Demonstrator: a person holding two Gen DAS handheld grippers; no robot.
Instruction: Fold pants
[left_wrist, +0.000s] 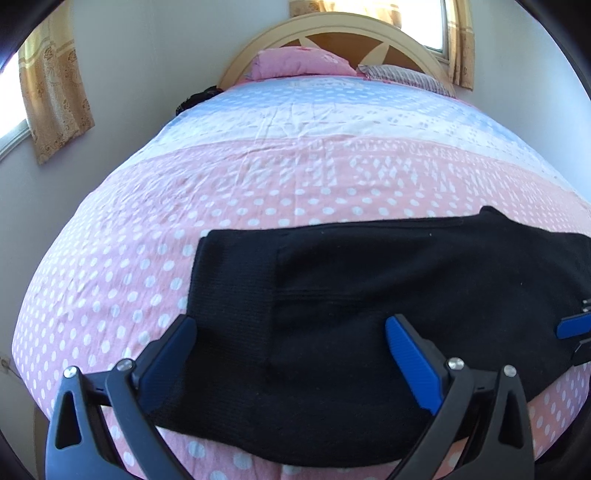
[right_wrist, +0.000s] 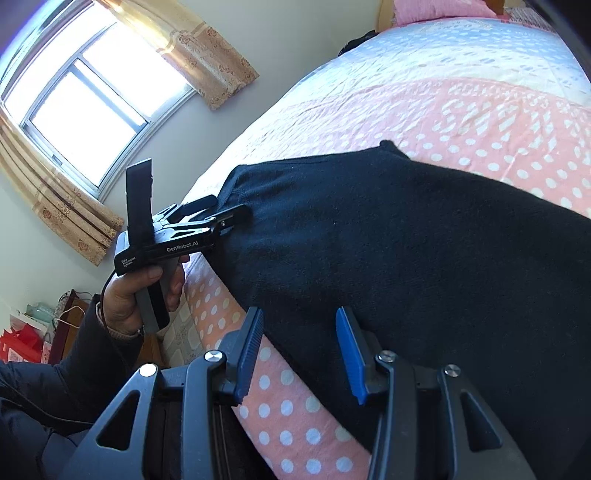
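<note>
Pants (left_wrist: 369, 295) are lying flat on the bed (left_wrist: 258, 177), near its front edge, already looking doubled into a wide dark band. Long axis is running side to side along that edge, w/ the ribbed end twd the left.

Left tool (left_wrist: 291, 354) is hovering over the left end, jaws standing wide apart, fabric showing btwn them but not pinched. In the right wrist view it's sitting right at the pants' left end, held by a hand (right_wrist: 136, 291); whether it's touching cloth there is unclear.

Right tool (right_wrist: 299, 354) is hanging over the near hem further right, jaws partly apart and straddling the edge where pants meet bedspread, nothing clamped as far as I can see.

Judgement: next fold prob. turns on that long axis. Left tool is nearer the ribbed end, so it's likely the one carrying that end across twd the right, w/ the right tool taking the near hem alongside.
</note>
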